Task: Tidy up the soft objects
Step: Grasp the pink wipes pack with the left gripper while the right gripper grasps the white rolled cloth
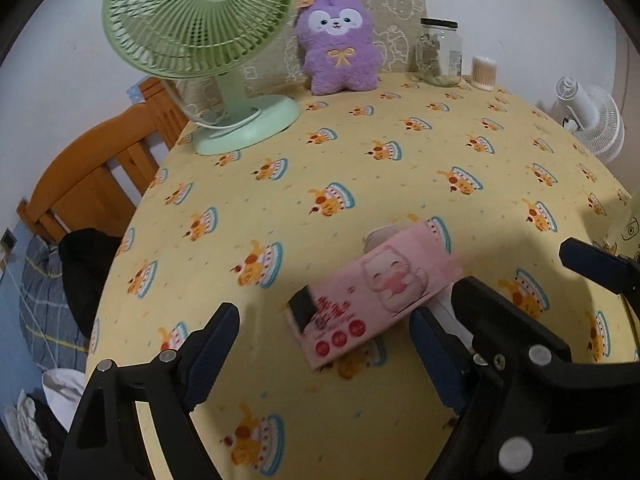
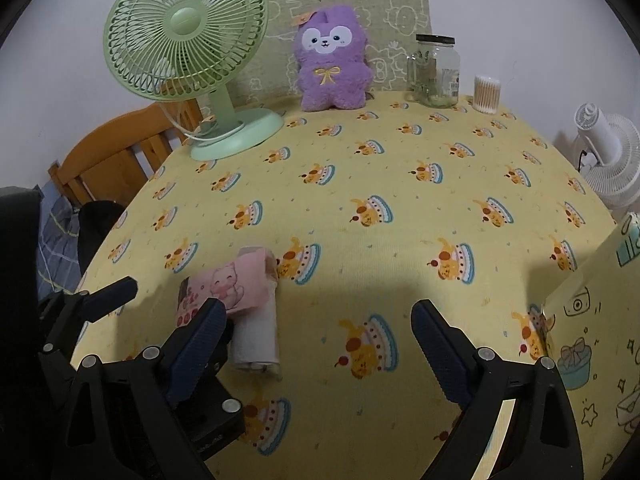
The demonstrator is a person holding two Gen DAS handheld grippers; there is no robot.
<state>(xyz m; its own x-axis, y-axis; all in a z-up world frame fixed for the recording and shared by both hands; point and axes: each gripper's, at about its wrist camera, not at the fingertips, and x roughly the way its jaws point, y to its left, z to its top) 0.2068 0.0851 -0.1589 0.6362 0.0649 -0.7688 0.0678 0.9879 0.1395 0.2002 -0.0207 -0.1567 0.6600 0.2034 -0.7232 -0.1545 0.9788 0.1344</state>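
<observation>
Tilting downward, left tongs (image 1: 324, 344) wide apart around pink tissue pack (image 1: 376, 292), right tongs (image 2: 316, 344) spread, empty.

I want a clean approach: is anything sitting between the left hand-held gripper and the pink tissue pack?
Nothing visible does. The left hand-held gripper is open, and the pink tissue pack lies just ahead between its fingers on bare tablecloth. The white roll lies under the pack, not in front.

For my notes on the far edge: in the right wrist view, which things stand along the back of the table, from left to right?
green fan → purple plush toy → glass jar → cotton swab container
</observation>
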